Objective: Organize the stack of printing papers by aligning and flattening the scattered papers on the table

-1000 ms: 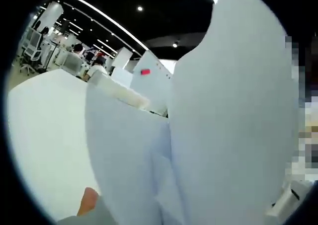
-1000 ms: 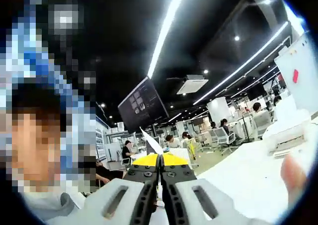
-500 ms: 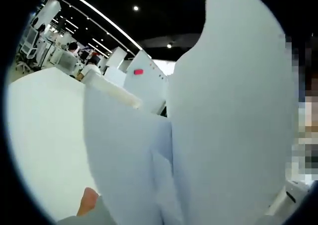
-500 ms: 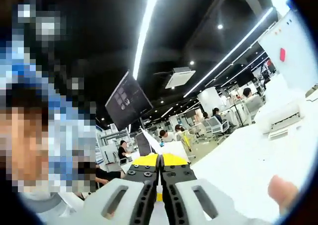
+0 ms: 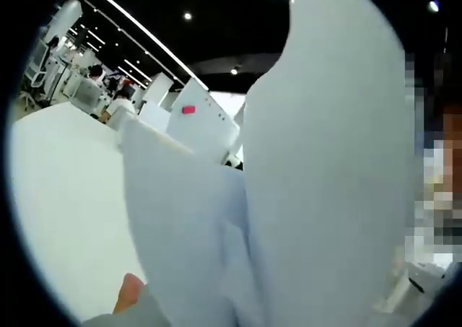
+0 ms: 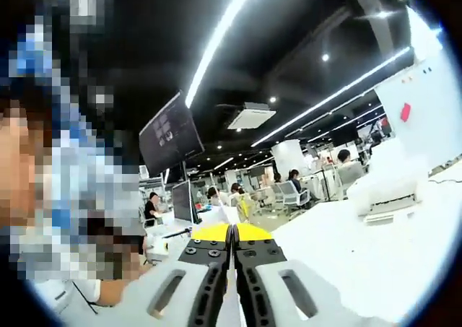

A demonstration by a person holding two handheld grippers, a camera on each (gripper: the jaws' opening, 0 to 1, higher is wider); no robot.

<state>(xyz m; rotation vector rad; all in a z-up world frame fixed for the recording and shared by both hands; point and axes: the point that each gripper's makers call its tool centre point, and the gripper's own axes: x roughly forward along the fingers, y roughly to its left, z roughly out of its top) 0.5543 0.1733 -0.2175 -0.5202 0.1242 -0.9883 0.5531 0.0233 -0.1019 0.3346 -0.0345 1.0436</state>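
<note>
Papers (image 5: 317, 190) stand upright and curved close before the left gripper's camera, lifted above the white table (image 5: 65, 197); its jaws are hidden behind the sheets, so I cannot tell whether they grip. Squaring the stack well probably calls for keeping the sheets vertical and tapping their lower edges on the table, without letting them bow. The right gripper (image 6: 232, 233) points up and outward, jaws pressed together on a thin sheet edge.

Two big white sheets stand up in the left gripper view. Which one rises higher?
The right-hand sheet: it climbs to the view's top edge, while the left-hand sheet stops lower, around the middle of the view.
</note>
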